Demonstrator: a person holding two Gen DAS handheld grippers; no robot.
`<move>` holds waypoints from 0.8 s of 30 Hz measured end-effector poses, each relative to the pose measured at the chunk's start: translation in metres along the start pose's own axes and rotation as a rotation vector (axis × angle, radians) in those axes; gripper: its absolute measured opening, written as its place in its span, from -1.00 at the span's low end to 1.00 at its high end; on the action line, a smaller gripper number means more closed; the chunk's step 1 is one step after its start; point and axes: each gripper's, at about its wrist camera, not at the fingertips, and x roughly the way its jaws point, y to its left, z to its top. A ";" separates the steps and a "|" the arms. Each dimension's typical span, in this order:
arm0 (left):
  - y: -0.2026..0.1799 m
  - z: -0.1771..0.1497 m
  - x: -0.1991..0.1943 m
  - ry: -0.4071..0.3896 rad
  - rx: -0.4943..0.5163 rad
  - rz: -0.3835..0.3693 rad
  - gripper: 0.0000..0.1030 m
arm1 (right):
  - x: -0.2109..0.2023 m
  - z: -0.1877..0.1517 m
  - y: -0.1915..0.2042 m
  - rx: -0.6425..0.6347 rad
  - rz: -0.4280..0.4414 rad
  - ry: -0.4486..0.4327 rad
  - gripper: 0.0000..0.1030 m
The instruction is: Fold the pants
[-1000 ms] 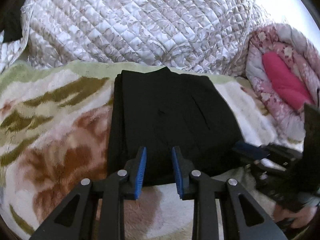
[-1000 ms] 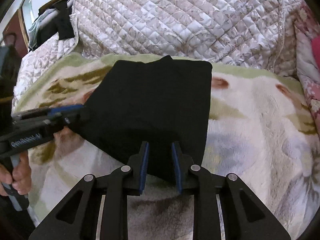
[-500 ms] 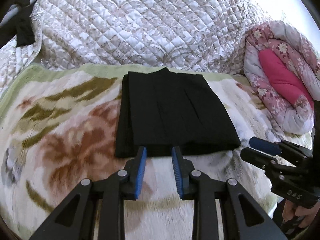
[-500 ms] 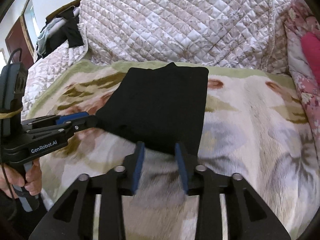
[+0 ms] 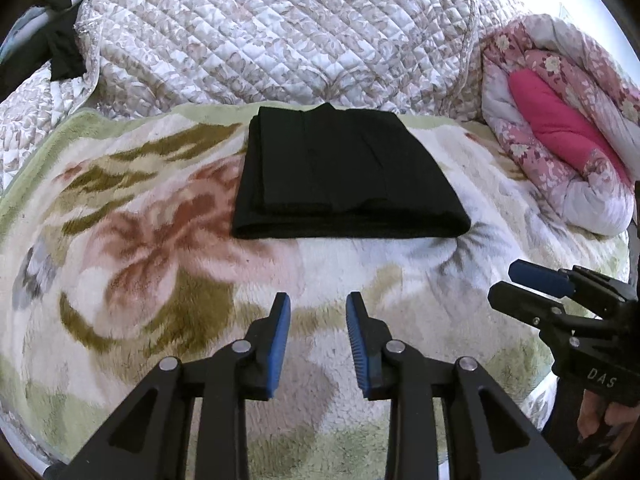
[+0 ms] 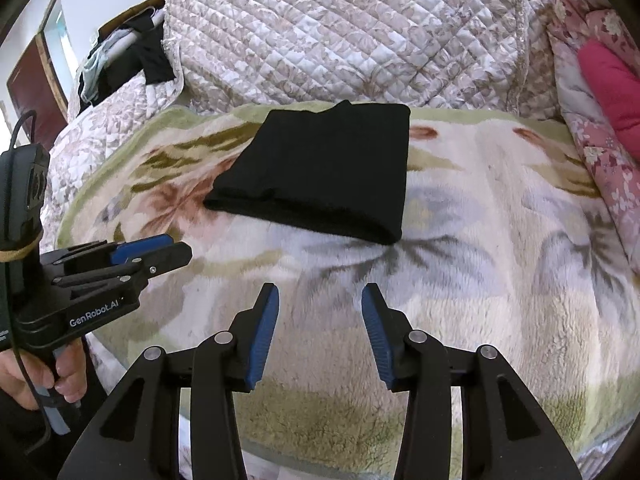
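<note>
**My rig, looks only**

Both my grippers: black frames, blue ribbed pads, silver pivot screws. Left gripper [image 6: 150,254] carries white "GenRobot.AI" lettering, a black cable and a tan band round the top block. Right gripper [image 5: 516,284] reads "DAS".

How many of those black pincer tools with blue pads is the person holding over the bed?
2. The left black two-finger gripper with blue pads and the right one both hover empty over the floral fleece blanket, short of the folded black pants.

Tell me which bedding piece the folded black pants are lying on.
The fleecy floral blanket with the green border: the pants lie flat on it. The quilted cover is behind; the pink rolled duvet is beside.
</note>
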 end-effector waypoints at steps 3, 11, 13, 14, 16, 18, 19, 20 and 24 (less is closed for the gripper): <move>0.004 0.004 0.007 0.001 -0.002 0.014 -0.37 | 0.007 0.002 -0.001 0.000 -0.006 0.003 -0.13; 0.011 0.015 0.028 0.002 0.001 0.043 -0.29 | 0.032 0.009 -0.005 -0.007 -0.023 0.027 -0.13; 0.012 0.016 0.034 0.010 0.001 0.045 -0.28 | 0.038 0.010 -0.006 -0.013 -0.029 0.031 -0.12; 0.012 0.015 0.037 0.018 -0.001 0.043 -0.27 | 0.041 0.010 -0.006 -0.014 -0.031 0.036 -0.12; 0.013 0.012 0.042 0.026 -0.004 0.044 -0.26 | 0.049 0.009 -0.008 -0.008 -0.036 0.057 -0.12; 0.012 0.010 0.042 0.015 0.006 0.042 -0.22 | 0.050 0.007 -0.008 -0.011 -0.036 0.052 -0.11; 0.012 0.009 0.042 0.013 0.009 0.042 -0.20 | 0.051 0.007 -0.008 -0.015 -0.035 0.051 -0.07; 0.011 0.009 0.042 0.012 0.010 0.043 -0.19 | 0.052 0.006 -0.008 -0.017 -0.034 0.051 -0.06; 0.013 0.007 0.042 0.010 -0.006 0.033 -0.18 | 0.053 0.006 -0.008 -0.019 -0.034 0.050 -0.03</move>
